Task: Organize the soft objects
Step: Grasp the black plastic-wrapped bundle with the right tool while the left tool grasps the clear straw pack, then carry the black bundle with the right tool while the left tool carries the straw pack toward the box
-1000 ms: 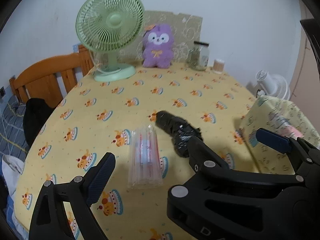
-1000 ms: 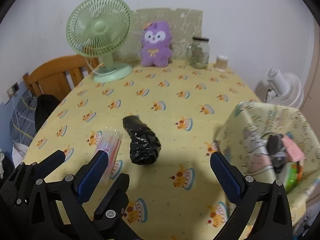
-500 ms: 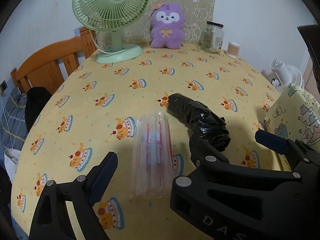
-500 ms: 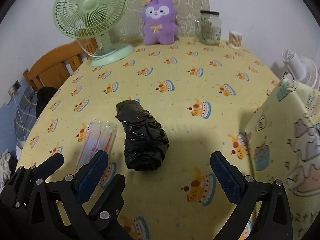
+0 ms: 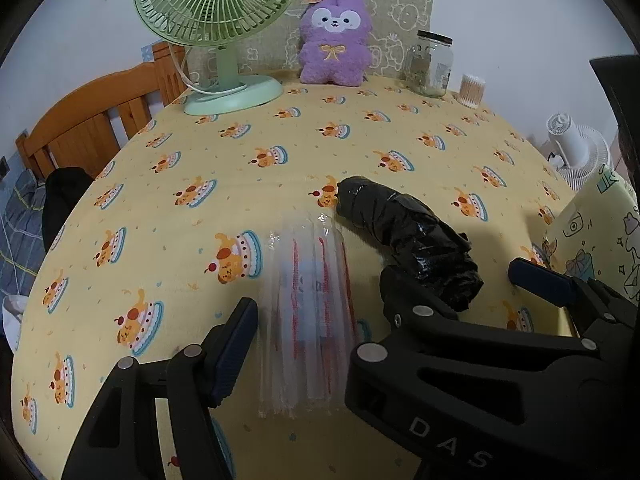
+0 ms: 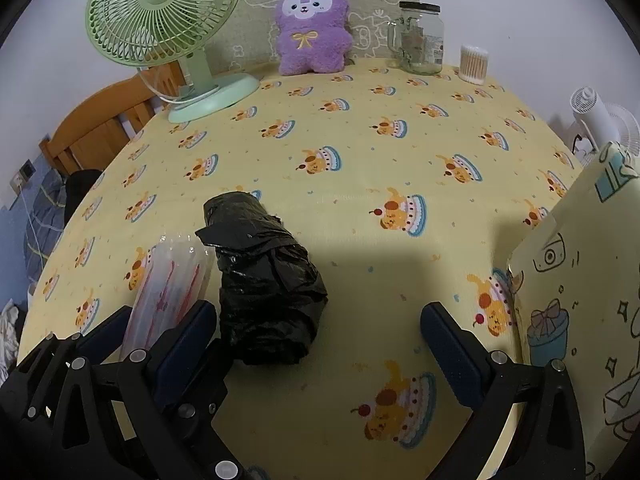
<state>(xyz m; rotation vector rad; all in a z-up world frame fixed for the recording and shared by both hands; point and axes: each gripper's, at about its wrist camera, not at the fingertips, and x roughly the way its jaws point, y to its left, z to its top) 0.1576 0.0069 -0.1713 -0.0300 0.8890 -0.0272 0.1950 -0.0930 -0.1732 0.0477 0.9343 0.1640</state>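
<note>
The clear packet [image 5: 308, 312] lies between the closing left tongs [image 5: 312, 344]; the black roll [image 6: 264, 280] sits inside the wide-open right tongs [image 6: 316, 340].

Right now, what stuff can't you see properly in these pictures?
- Yellow cartoon bag: its inside is cut off by the right edge in both views.
- Clear straw packet: the right gripper's finger covers its near end in the left wrist view.
- Glass jar: label too small to read.
- White fan: mostly behind the table edge.
</note>
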